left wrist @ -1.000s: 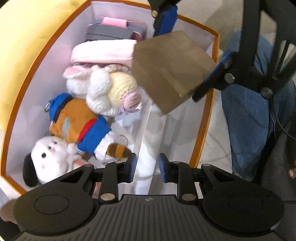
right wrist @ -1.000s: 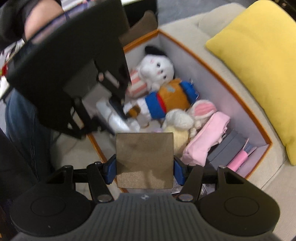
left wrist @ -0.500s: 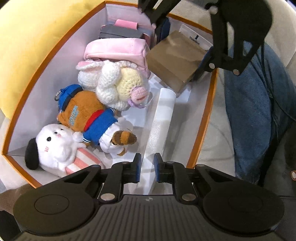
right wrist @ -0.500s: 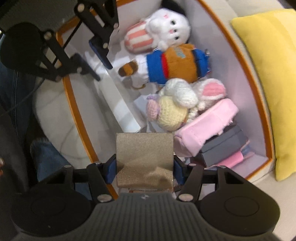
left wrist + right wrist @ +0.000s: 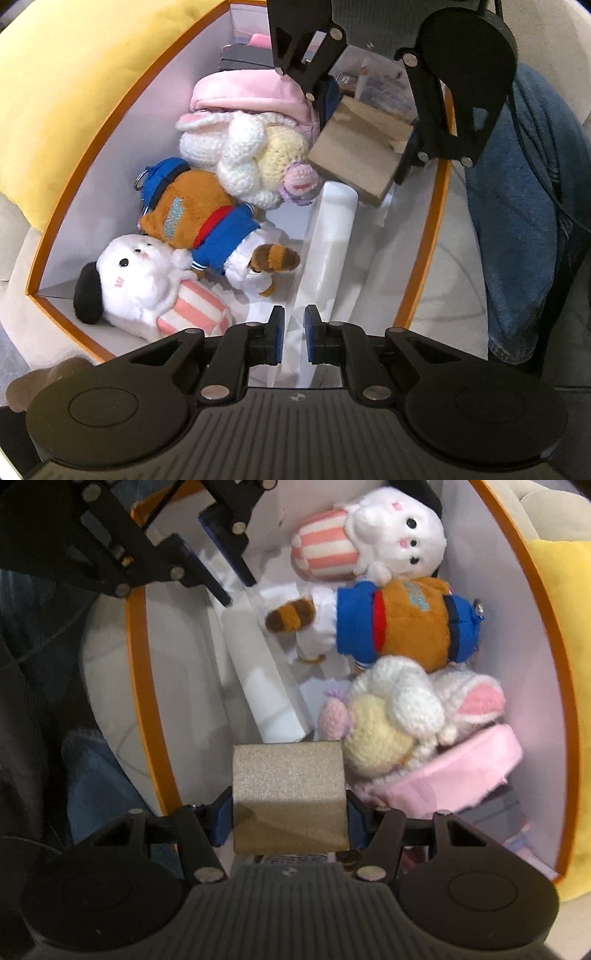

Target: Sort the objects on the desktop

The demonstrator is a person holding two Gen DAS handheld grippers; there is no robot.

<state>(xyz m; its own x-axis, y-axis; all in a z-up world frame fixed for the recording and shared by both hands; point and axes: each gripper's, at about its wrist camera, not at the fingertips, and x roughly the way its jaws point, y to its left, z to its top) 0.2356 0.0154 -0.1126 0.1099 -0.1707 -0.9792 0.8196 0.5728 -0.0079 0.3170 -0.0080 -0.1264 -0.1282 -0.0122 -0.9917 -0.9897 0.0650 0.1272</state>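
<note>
An orange-rimmed storage box (image 5: 424,258) (image 5: 140,664) holds a white dog plush (image 5: 136,280), an orange-and-blue plush (image 5: 195,229), a crochet bunny (image 5: 251,155) and a pink pouch (image 5: 251,92). My right gripper (image 5: 290,812) (image 5: 365,136) points down and is shut on a brown cardboard box (image 5: 288,794) (image 5: 358,155), low inside the storage box beside the bunny. A white divider strip (image 5: 332,236) (image 5: 258,672) runs along the floor of the storage box. My left gripper (image 5: 294,332) (image 5: 221,572) is shut on its near end.
A yellow cushion (image 5: 74,92) (image 5: 554,572) leans against the far side of the storage box. A person's jeans-clad leg (image 5: 517,221) (image 5: 96,775) is just outside the other rim. Dark flat cases (image 5: 243,59) lie under the pink pouch. Printed packets show below the brown box.
My left jaws have closed onto the white divider strip. My right gripper has sunk into the storage box with the brown box and rolled.
</note>
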